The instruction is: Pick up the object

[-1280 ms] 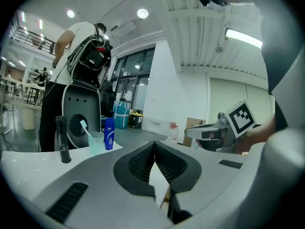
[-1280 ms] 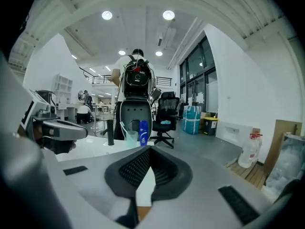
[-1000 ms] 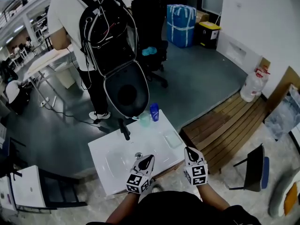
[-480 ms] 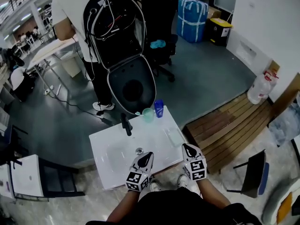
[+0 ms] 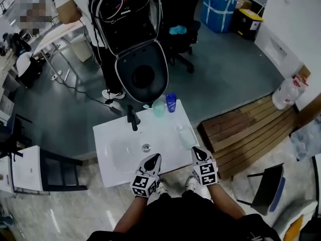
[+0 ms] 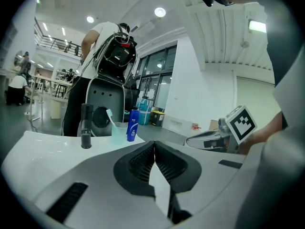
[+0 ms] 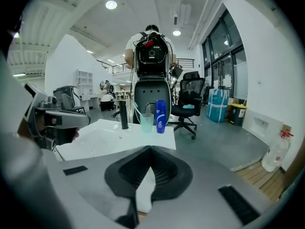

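Note:
A white basin [image 5: 114,157] stands in front of me. At its far edge are a black tap [image 5: 132,119], a pale green cup [image 5: 158,108] holding a toothbrush, and a blue bottle [image 5: 171,102]. A clear soap dish [image 5: 186,134] lies on its right side. My left gripper [image 5: 154,158] hovers over the basin's near edge, jaws shut and holding nothing. The right gripper [image 5: 196,151] sits beside it at the near right corner, also shut and holding nothing. From the right gripper view [image 7: 150,148] the bottle [image 7: 160,116] and cup [image 7: 146,122] lie straight ahead, well apart from the jaws.
A person with an open black backpack [image 5: 128,19] stands just behind the basin. An office chair [image 5: 178,34] is behind that. A wooden pallet [image 5: 246,129] and a white jug [image 5: 286,92] are to the right. A white cabinet [image 5: 20,169] stands at left.
The head view has tilted, so the basin sits higher in the picture. Both grippers stay shut near its front edge, and the right one has dropped a little.

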